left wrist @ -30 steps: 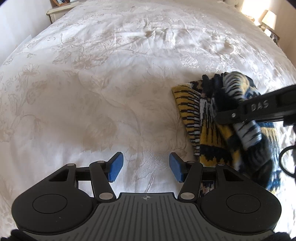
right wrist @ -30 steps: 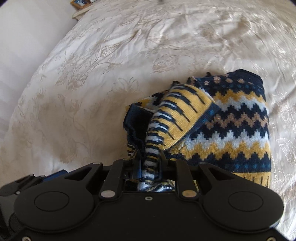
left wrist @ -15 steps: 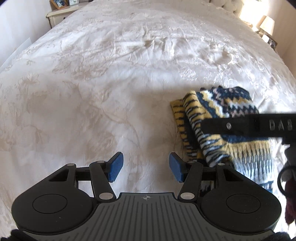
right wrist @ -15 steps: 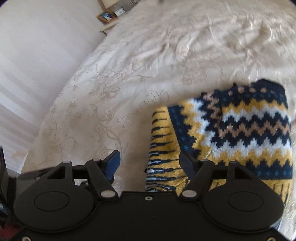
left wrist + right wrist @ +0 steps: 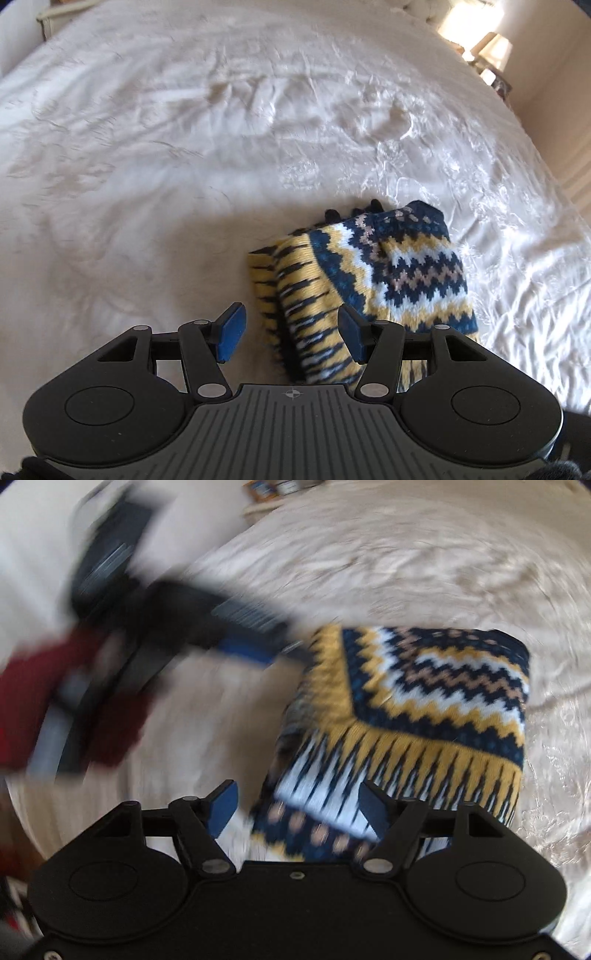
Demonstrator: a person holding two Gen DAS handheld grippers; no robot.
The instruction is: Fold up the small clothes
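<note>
Left wrist view shows the knitted garment [image 5: 369, 280] lying folded into a compact bundle on the white bed [image 5: 184, 166], towards its right edge and near the foot end where the person stands. The ribbed yellow-and-navy band lies on top along the bundle's left side, so the zigzag panel faces up, which looks like the outcome of bringing one part over another to make the piece smaller.

The left gripper [image 5: 290, 334] hovers released above the bundle's near left corner, its blue pads apart with nothing pressed between them; it seems kept ready to pin or pinch that edge.

From the right wrist view, the right gripper [image 5: 297, 810] is over the near edge of the garment [image 5: 424, 701] with its jaws opening; cloth shows beneath the gap, but the pads do not press on it, so the fold appears let go to rest under its own weight. The left gripper [image 5: 251, 650], blurred, shows beside the bundle's far left corner with a red sleeve [image 5: 55, 701] behind it.

One more fold or a tidy of the loose hem may remain.
</note>
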